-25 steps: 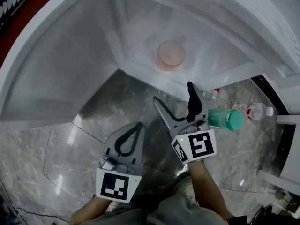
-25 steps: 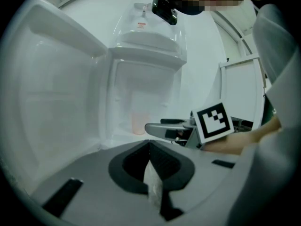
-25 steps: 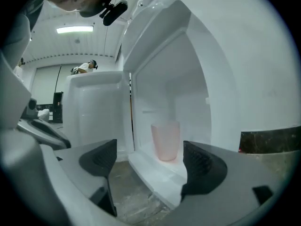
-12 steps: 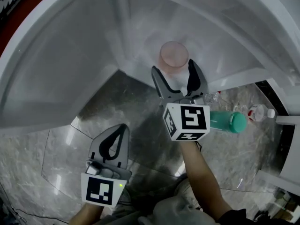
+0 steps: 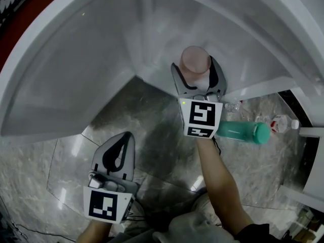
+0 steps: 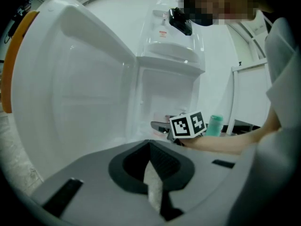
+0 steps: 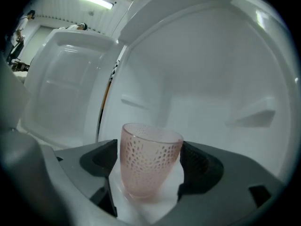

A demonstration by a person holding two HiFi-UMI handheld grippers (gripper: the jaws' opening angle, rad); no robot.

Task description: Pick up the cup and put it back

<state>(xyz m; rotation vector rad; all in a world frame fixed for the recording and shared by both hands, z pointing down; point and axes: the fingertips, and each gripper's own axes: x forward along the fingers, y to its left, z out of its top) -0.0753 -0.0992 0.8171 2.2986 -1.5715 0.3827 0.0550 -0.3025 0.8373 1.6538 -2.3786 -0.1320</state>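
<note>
A pink dimpled cup (image 5: 195,59) (image 7: 149,159) stands upright on the white floor of the open fridge compartment (image 5: 152,39). My right gripper (image 5: 196,69) (image 7: 148,168) is open, with one jaw on each side of the cup. The right jaw is very near the cup's wall and the left jaw shows a small gap. My left gripper (image 5: 124,138) (image 6: 151,145) is shut and empty, held low over the marble floor, well short of the fridge. The left gripper view shows the right gripper's marker cube (image 6: 188,125) reaching into the fridge.
The fridge door (image 5: 55,80) stands open at the left. A teal bottle (image 5: 243,132) (image 6: 215,125) lies on the floor just right of my right arm. Clear plastic bottles (image 5: 281,121) lie further right, beside a white frame (image 5: 311,130).
My right gripper has moved forward from over the floor into the fridge, and its jaws now flank the cup. The left gripper has drifted a little back and to the left.
</note>
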